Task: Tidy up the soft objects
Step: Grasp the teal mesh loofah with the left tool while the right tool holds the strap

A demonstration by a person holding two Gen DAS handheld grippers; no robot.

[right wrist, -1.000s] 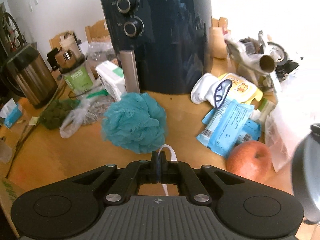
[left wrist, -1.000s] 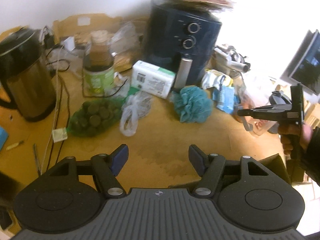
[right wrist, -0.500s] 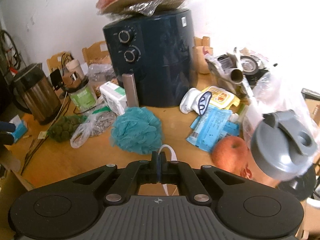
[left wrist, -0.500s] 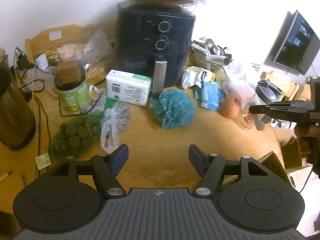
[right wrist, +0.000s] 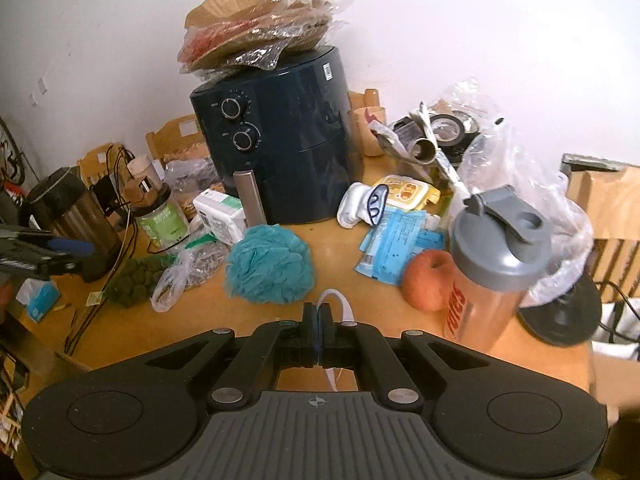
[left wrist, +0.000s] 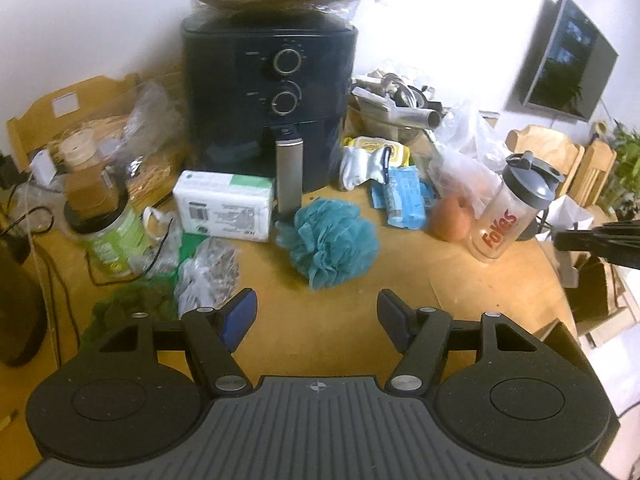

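A teal bath pouf [left wrist: 330, 240] lies on the wooden table in front of a dark air fryer [left wrist: 268, 92]; it also shows in the right wrist view [right wrist: 269, 269]. A white sock [left wrist: 360, 168] lies right of the fryer, seen too in the right wrist view [right wrist: 360, 204]. My left gripper [left wrist: 316, 314] is open and empty, short of the pouf. My right gripper [right wrist: 318, 320] is shut on the pouf's white cord loop [right wrist: 334, 300], and shows at the right edge of the left wrist view [left wrist: 596, 240].
A shaker bottle [right wrist: 494, 268], an apple [right wrist: 428, 280], blue packets [right wrist: 400, 240], a white box [left wrist: 224, 204], a green jar [left wrist: 116, 232], bagged items [left wrist: 208, 272], a kettle [right wrist: 72, 212] and cables crowd the table. A bare strip [left wrist: 320, 280] lies near me.
Both grippers pulled back and rose, so more of the table shows. The left view swung right, centring the fryer. The right gripper stayed shut on the cord; the pouf stayed put.
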